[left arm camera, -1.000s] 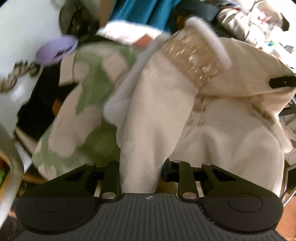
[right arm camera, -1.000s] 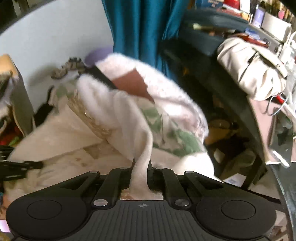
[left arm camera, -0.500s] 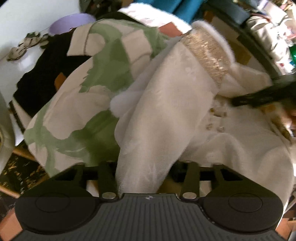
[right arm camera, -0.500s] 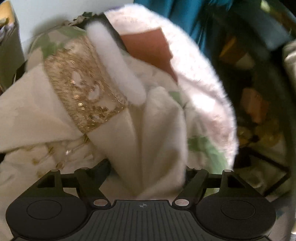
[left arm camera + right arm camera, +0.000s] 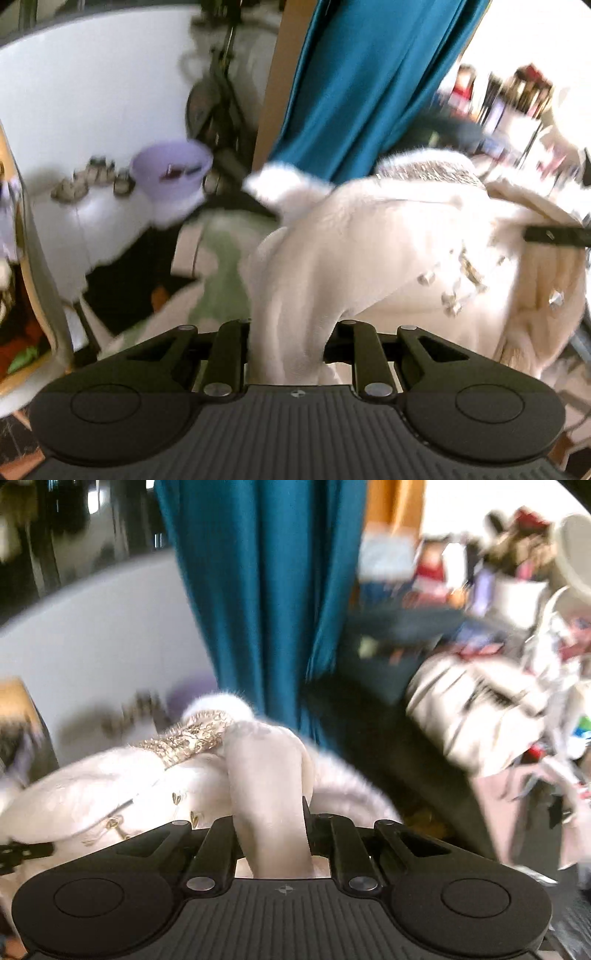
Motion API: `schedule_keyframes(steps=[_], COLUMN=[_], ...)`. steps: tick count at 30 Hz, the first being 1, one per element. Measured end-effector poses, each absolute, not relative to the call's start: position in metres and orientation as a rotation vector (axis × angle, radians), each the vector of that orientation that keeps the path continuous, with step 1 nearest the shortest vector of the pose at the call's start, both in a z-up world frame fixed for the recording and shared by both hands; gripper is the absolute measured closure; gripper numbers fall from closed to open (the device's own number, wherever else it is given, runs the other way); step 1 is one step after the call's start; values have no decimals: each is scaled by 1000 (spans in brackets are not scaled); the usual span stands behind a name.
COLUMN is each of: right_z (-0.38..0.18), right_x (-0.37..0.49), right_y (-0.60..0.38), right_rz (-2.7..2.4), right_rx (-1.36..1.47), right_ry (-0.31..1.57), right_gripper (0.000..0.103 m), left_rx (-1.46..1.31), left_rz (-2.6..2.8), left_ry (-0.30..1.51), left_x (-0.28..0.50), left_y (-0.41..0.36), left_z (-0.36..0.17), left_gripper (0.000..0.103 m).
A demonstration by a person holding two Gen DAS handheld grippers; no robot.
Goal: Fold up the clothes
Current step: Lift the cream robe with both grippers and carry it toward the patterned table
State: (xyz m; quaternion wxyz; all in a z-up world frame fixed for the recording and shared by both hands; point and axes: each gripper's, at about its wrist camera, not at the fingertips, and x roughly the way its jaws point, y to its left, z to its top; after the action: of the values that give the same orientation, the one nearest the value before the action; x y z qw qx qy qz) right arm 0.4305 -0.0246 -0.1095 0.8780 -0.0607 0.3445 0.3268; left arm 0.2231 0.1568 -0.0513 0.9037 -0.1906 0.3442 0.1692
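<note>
- Lifting stage of the fold: cream garment (image 5: 369,251) with a gold sequin band (image 5: 192,738) and white fur trim (image 5: 280,184) hangs in the air between both grippers, raised off the pile below.
- Left gripper (image 5: 291,332): its jaws have just been closing further, now nearly shut, with a bunched strip of the cream cloth pinched between the fingers. Cloth runs up and away to the right from the grip.
- Right gripper (image 5: 271,830): its jaws have just been closing, now narrow, clamped on a thick roll of the same cloth. Its dark finger tip also shows at the right edge of the left wrist view, against the garment.
- Garment sags between the two grips, sequin band at the top, small metallic studs scattered over the body. Not flat, not spread; still crumpled.
- Under it, in the left wrist view: a green-and-cream patterned cloth (image 5: 221,266) plus a dark item beside it, both lying lower down. Whether the hem touches them I cannot tell, blur is heavy.
- Around: teal curtain (image 5: 266,590) behind, lilac bowl (image 5: 170,166) on a white counter (image 5: 74,110) to the left, cluttered shelves and a pale bag to the right.
- Judged step: shake-out/spread before any fold; no fold made yet.
- Next move likely calls for pulling the grips apart to tension the cloth, finding the shoulders or hem line, then laying it flat on free surface. Thick fur may slip or bunch in such narrow grips.
</note>
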Motion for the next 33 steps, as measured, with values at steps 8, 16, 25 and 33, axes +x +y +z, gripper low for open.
schedule_keyframes(steps=[8,16,25,33], right_z=[18,113,153,117], right_x=[325,191,49,-40], right_y=[-116,-197,-230,-284], right_rz=[726,623,543,453], right_rx=[-5,69,67,153], right_ry=[424,191,176,269], right_gripper=[93,93,93,94], left_rx=[-122,-56,-28,-48], left_rz=[316,167,76,-109], left_ry=[434,191,75,233], left_x=[184,116,46,35], left_y=[79,36,-26,-69], left_z=[61,126,157,112], left_gripper=[83,83,83,83])
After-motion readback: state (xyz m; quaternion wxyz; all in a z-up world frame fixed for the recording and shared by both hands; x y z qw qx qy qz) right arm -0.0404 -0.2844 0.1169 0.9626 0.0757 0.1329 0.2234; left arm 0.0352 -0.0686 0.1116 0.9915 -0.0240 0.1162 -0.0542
